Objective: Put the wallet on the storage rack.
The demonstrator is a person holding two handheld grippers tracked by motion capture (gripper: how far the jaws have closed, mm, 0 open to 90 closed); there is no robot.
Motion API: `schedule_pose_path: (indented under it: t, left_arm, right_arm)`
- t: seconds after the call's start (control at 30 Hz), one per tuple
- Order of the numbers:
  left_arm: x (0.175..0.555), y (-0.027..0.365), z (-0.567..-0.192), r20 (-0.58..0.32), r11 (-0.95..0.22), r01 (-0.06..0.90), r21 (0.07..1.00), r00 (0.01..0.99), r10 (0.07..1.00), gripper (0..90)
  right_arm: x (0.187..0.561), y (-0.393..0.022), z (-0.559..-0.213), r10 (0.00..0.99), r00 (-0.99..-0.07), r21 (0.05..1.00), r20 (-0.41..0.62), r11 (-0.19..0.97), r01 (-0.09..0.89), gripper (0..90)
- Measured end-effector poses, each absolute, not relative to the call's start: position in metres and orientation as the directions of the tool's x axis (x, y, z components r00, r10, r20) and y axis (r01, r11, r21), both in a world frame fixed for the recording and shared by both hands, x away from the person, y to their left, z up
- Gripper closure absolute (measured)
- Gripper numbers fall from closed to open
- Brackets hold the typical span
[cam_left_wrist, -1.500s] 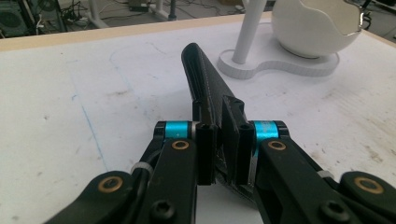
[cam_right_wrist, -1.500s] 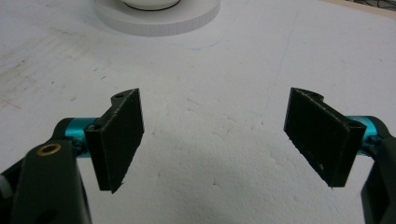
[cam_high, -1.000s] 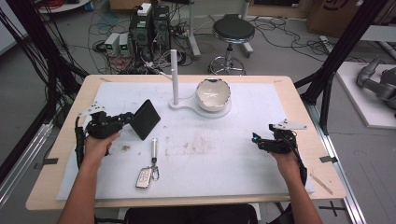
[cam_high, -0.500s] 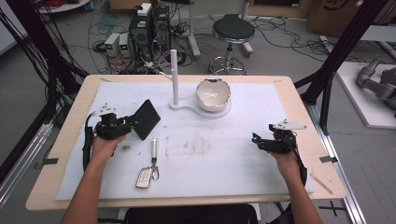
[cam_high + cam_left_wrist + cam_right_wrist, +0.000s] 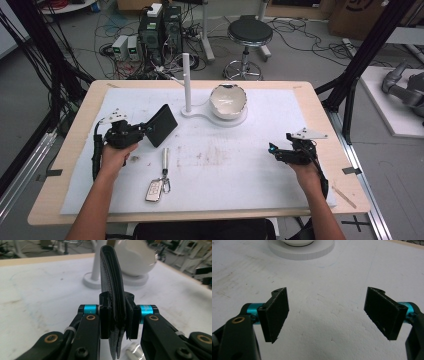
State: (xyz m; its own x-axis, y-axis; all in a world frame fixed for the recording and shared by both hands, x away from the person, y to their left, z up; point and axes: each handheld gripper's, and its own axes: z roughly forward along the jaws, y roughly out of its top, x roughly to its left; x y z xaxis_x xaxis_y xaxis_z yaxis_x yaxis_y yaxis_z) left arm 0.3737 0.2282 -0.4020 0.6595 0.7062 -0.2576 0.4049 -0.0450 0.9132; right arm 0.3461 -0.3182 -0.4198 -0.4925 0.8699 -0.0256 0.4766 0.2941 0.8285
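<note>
I take the white post [image 5: 186, 80] at the far middle of the counter [image 5: 300, 90] as my landmark. Its base runs right into the round stand under the white bowl [image 5: 228, 99], so post and bowl form one barrier there. Left of the post, my left tool [image 5: 145, 131] is clamped on an upright black wallet [image 5: 161, 125], which fills the lane on that side. Near of the post and slightly left lies a key fob with its ring [image 5: 159, 181]. Right and near of the post the white mat [image 5: 225, 165] is bare up to my right tool [image 5: 272, 150], whose jaws stand wide apart over clear surface.
</note>
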Motion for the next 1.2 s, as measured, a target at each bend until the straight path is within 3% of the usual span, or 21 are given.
schedule_pose_path:
  t: [0.27, 0.3, 0.63, 0.93, 1.2]
  left_arm:
    - [0.373, 0.211, -0.394, -0.268, -0.066, 0.382, 0.922, 0.751, 0.603, 77.5]
    - [0.373, 0.208, -0.393, -0.262, -0.073, 0.374, 0.924, 0.761, 0.593, 77.4]
    - [0.373, 0.184, -0.387, -0.239, -0.113, 0.334, 0.936, 0.838, 0.491, 77.5]
    - [0.375, 0.157, -0.383, -0.247, -0.152, 0.323, 0.934, 0.892, 0.378, 77.5]
    - [0.373, 0.14, -0.384, -0.262, -0.176, 0.319, 0.931, 0.922, 0.286, 77.4]
  right_arm:
    - [0.347, -0.315, -0.416, 0.841, -0.541, 0.848, 0.019, 0.273, 0.455, 20.8]
    - [0.348, -0.313, -0.414, 0.823, -0.567, 0.855, 0.035, 0.268, 0.443, 24.5]
    - [0.354, -0.293, -0.409, 0.733, -0.675, 0.872, 0.083, 0.275, 0.405, 24.5]
    - [0.367, -0.262, -0.403, 0.511, -0.844, 0.89, 0.163, 0.292, 0.349, 38.5]
    - [0.38, -0.228, -0.4, 0.397, -0.904, 0.899, 0.161, 0.32, 0.3, 35.9]
